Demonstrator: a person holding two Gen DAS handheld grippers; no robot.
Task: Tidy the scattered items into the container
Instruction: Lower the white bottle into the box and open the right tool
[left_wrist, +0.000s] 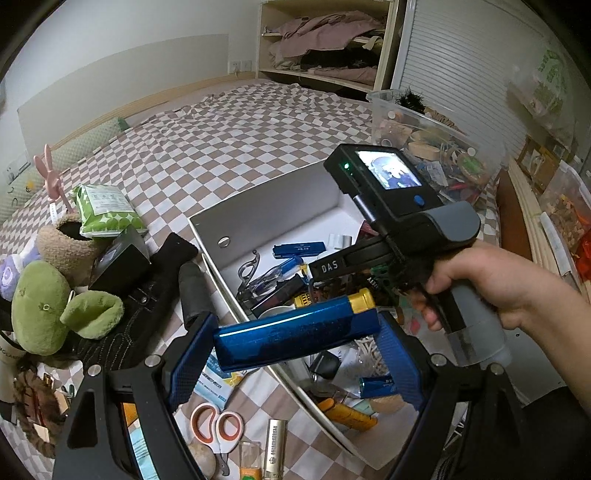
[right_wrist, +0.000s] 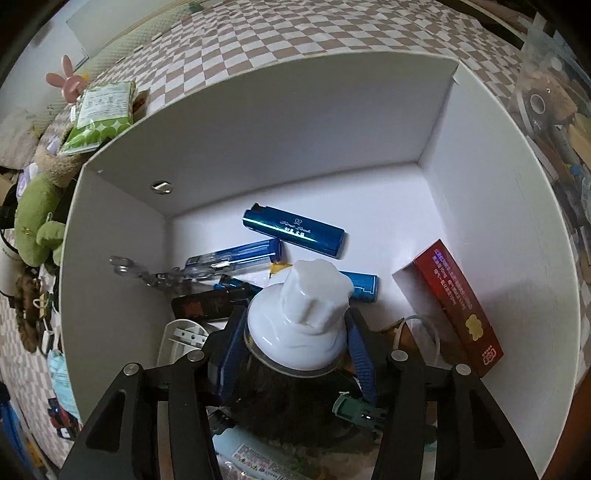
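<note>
Right wrist: tongs (right_wrist: 295, 343) point steeply down gripping white-capped bottle (right_wrist: 299, 325).

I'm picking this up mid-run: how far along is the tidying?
Partly done. The white box already holds a blue lighter, a red carton and other small items. In hand: the right gripper holds a white-capped bottle down inside the box; the left gripper holds a blue tube above it. Left outside: the scissors, green packet and plush toys.
</note>
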